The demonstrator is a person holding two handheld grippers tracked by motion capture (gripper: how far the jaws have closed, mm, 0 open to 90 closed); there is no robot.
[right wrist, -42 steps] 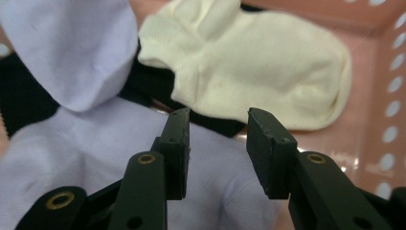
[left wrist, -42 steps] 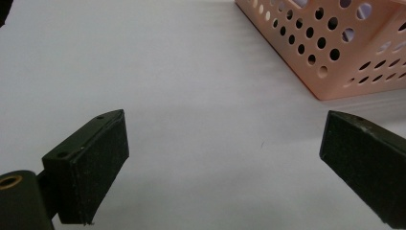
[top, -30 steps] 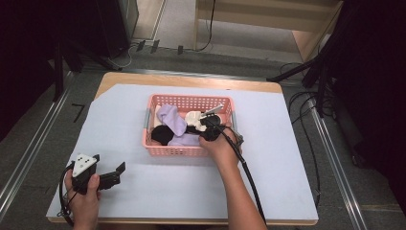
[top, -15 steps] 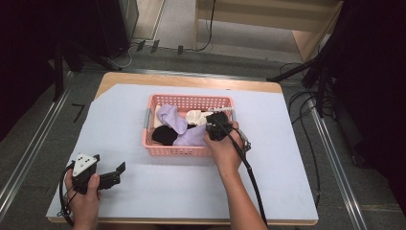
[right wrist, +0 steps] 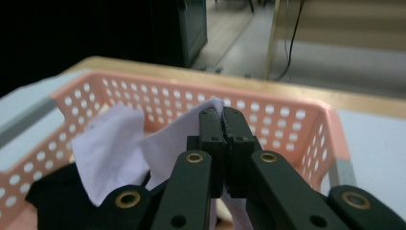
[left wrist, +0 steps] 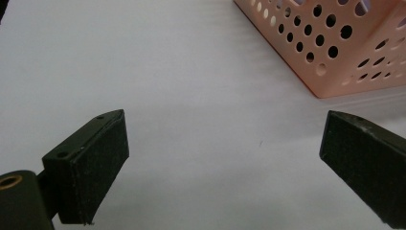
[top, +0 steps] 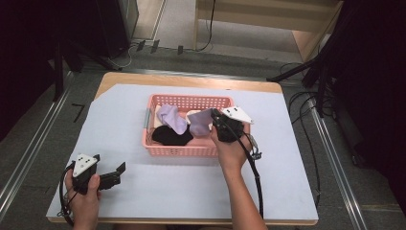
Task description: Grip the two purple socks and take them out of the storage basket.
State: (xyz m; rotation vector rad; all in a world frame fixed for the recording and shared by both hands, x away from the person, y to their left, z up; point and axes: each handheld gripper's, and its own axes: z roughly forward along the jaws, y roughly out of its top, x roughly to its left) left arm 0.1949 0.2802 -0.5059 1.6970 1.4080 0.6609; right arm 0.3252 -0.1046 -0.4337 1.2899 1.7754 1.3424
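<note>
The right gripper [top: 216, 120] has come up out of the pink basket [top: 178, 151] since a second ago, when it was still low among the clothes. Its jaws have just been closing, and now they are pinched tight on a fold of a lavender sock [top: 200, 123], which hangs up from the pile at the basket's right end. In the right gripper view the sock [right wrist: 167, 139] runs straight into the closed jaws, with the basket's far wall [right wrist: 268, 112] behind it.

A second lavender sock [top: 171, 118] lies draped toward the basket's middle, and a black garment [top: 170, 136] sits against the near wall, both where they were before. A pale item [top: 194, 114] peeks out just behind the lifted sock.

The left gripper [top: 118, 172] has not stirred; it rests near the basket's near-left corner, well apart from it, jaws spread wide with nothing between them. In the left gripper view the bare white table cover [left wrist: 191, 96] lies between the pads, and the basket's corner [left wrist: 330, 52] shows at upper right.

Around the basket the white cover [top: 287, 158] is bare on every side, with the widest free stretch in front of the near wall. The wooden table edge [top: 191, 80] runs close behind the basket's far wall.
</note>
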